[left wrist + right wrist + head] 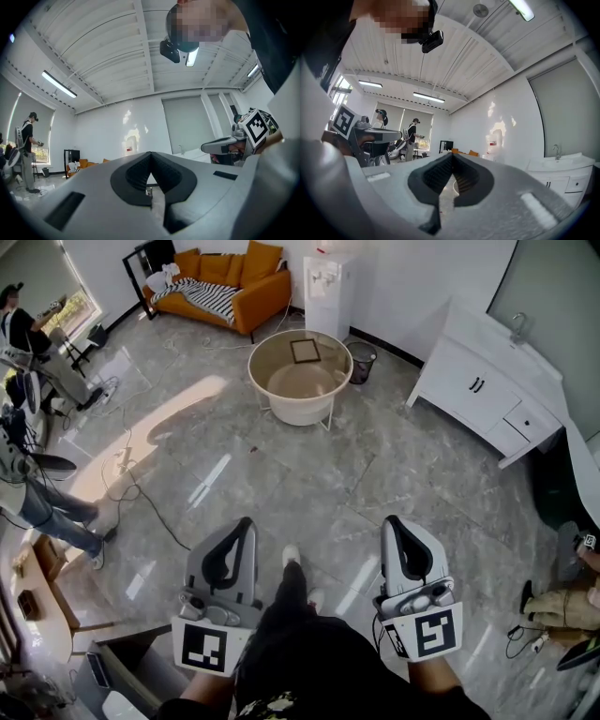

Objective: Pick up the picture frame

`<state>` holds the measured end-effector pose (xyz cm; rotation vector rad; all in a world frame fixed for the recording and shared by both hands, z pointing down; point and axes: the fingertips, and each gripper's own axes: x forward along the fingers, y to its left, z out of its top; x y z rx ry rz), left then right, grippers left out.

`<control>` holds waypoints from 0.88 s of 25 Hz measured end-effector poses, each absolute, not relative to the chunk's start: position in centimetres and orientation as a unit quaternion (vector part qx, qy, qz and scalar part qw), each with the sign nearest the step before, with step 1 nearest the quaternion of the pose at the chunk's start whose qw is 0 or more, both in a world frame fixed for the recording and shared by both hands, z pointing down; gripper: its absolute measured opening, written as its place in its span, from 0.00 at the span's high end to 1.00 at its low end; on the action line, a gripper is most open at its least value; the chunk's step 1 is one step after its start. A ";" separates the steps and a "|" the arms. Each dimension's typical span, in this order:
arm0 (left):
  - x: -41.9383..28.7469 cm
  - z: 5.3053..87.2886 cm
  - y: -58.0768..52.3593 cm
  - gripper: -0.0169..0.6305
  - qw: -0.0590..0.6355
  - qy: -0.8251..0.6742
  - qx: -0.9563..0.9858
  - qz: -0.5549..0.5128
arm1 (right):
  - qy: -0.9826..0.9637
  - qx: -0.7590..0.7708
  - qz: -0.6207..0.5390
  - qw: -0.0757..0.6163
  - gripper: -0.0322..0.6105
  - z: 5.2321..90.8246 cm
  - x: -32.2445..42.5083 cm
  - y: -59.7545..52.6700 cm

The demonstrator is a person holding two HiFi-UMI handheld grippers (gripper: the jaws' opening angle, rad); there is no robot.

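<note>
The frame (305,351) lay flat on the round counter (281,395) well ahead; the left gripper (246,524) and right gripper (392,521) hung level at the waist, the 2 closed and empty (too far to reach).

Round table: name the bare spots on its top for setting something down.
The round beige table is bare across its middle and near side, right up to the rim. Only the far side is taken, by the small dark square picture frame.
</note>
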<state>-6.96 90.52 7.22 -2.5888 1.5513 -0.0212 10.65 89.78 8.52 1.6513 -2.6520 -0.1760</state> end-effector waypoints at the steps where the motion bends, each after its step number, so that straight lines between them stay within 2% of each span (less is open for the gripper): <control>1: -6.9 7.1 90.4 0.97 0.062 0.515 -0.855 -0.005 | -0.847 0.529 -0.059 0.006 0.96 8.4 10.9 89.6; 5: -6.8 6.6 90.1 0.97 0.081 0.516 -0.853 -0.008 | -0.842 0.537 -0.061 0.002 0.96 8.1 11.6 89.0; 22: -8.6 6.9 85.4 0.97 0.084 0.529 -0.845 0.000 | -0.846 0.529 -0.062 -0.001 0.96 8.5 9.8 83.7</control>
